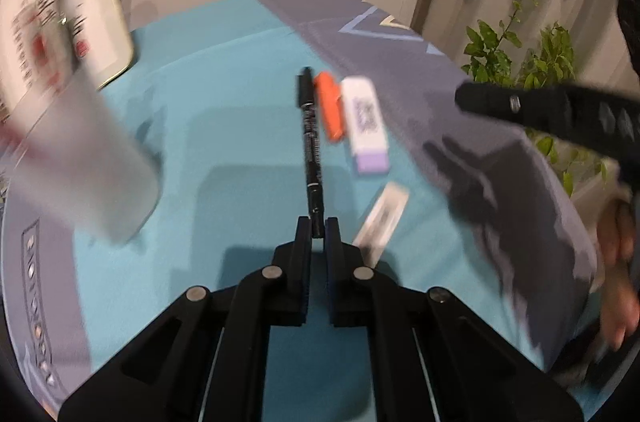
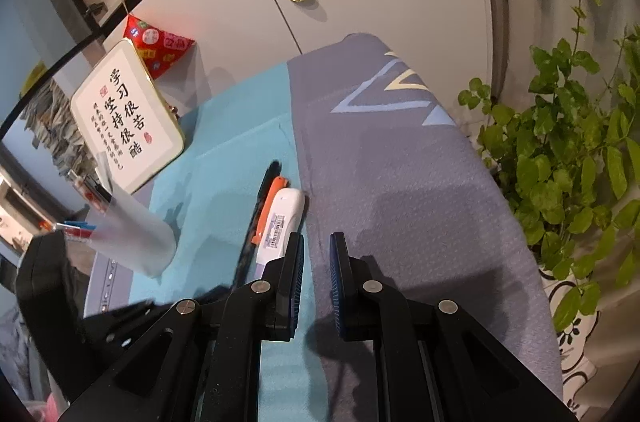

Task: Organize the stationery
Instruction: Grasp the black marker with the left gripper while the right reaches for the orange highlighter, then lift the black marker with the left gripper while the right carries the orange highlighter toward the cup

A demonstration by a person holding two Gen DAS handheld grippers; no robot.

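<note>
My left gripper (image 1: 318, 227) is shut on the near end of a black pen (image 1: 310, 138), which points away over the teal cloth. Beside the pen lie an orange marker (image 1: 330, 106) and a white and purple eraser (image 1: 366, 122). A small white labelled piece (image 1: 382, 218) lies nearer, right of my fingers. A frosted pen cup (image 1: 84, 158), blurred, stands at the left; in the right wrist view the cup (image 2: 136, 234) holds several pens. My right gripper (image 2: 317, 242) has a narrow gap between its pads, holds nothing and hovers over the grey cloth beside the eraser (image 2: 280, 218).
A framed calligraphy board (image 2: 128, 118) leans at the back left against the white cabinet (image 2: 240, 22). A potted plant (image 2: 568, 158) stands off the table's right edge. The right gripper's black body (image 1: 540, 106) reaches in from the right in the left wrist view.
</note>
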